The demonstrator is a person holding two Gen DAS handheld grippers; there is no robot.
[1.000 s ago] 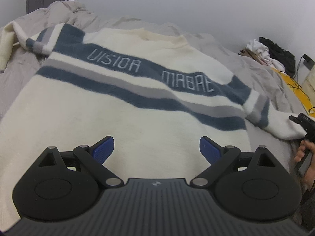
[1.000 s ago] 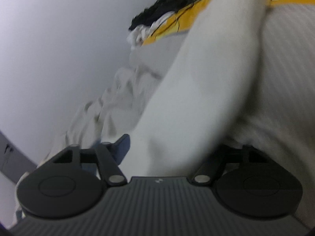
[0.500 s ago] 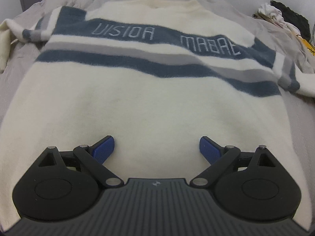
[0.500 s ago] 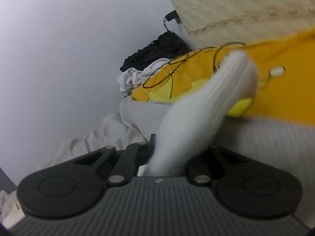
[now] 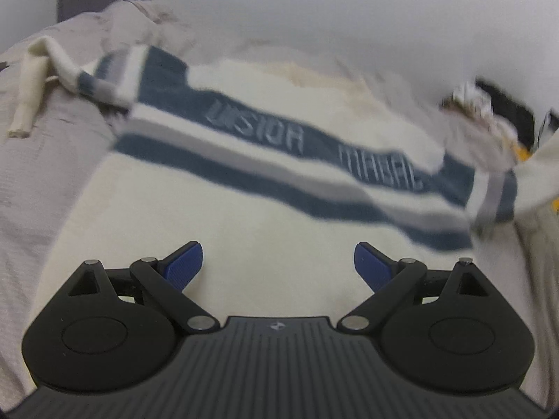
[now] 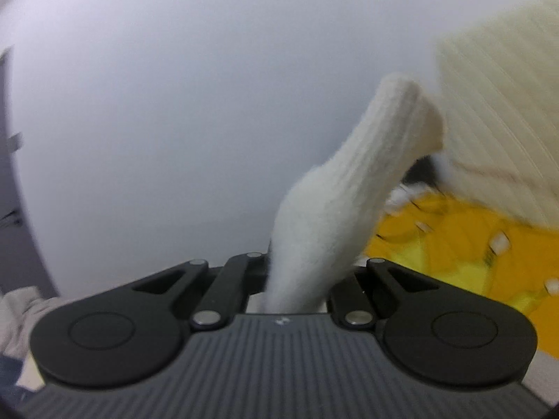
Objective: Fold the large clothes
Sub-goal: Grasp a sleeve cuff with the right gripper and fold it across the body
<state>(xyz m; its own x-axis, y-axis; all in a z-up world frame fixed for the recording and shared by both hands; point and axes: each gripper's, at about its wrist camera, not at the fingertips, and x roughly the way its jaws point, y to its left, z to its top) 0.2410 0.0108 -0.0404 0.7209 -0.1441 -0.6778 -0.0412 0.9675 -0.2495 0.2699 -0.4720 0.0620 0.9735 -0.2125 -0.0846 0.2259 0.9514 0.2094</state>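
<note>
I see the sweater (image 5: 223, 230) lying flat on the grey bedspread (image 5: 38, 174), front up, its long axis running away from my left gripper (image 5: 278, 265) toward the wall (image 5: 349, 3), with the collar at the far end and the hem nearest me. The blue and grey chest stripes cross it slantwise, dropping toward the right. One sleeve trails off past the sweater's far left corner, its cuff pointing back toward me. My left gripper hangs over the sweater's lower body with its jaws spread wide and nothing between them. My right gripper (image 6: 297, 289) is clenched on the other sleeve (image 6: 335, 202), which stands up out of the jaws with its cuff end tipped up and to the right. Beyond that sleeve lies a yellow cloth (image 6: 454, 244), and above it a cream quilted surface (image 6: 506, 104)
</note>
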